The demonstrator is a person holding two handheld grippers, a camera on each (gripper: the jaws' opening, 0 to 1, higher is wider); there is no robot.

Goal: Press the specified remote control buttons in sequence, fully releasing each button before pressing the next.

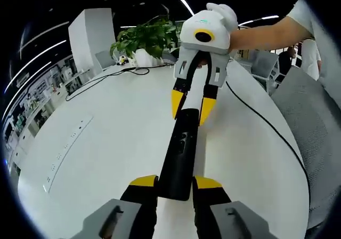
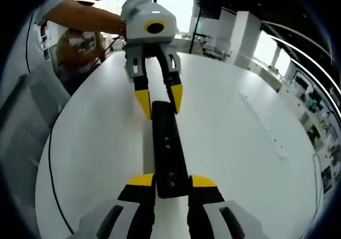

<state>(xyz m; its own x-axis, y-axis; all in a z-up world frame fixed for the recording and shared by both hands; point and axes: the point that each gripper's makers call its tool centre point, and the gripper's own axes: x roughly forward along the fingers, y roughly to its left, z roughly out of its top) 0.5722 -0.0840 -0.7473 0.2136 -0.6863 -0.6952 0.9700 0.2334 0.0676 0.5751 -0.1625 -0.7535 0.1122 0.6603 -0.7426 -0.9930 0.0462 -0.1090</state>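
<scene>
Where both grippers meet, remote control (image 1: 180, 154) between

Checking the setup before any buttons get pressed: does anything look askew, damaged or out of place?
Nothing stands out. The black remote lies flat on the white table, a gripper at each end: the left gripper and the right gripper. A black cable trails across the table, away from the remote.

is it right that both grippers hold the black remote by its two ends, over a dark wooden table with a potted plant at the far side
Not quite: the table is white, not dark wood, as the left gripper view shows. The rest stands: the left gripper and the right gripper each flank one end of the black remote, and a potted plant stands at the far side.
</scene>
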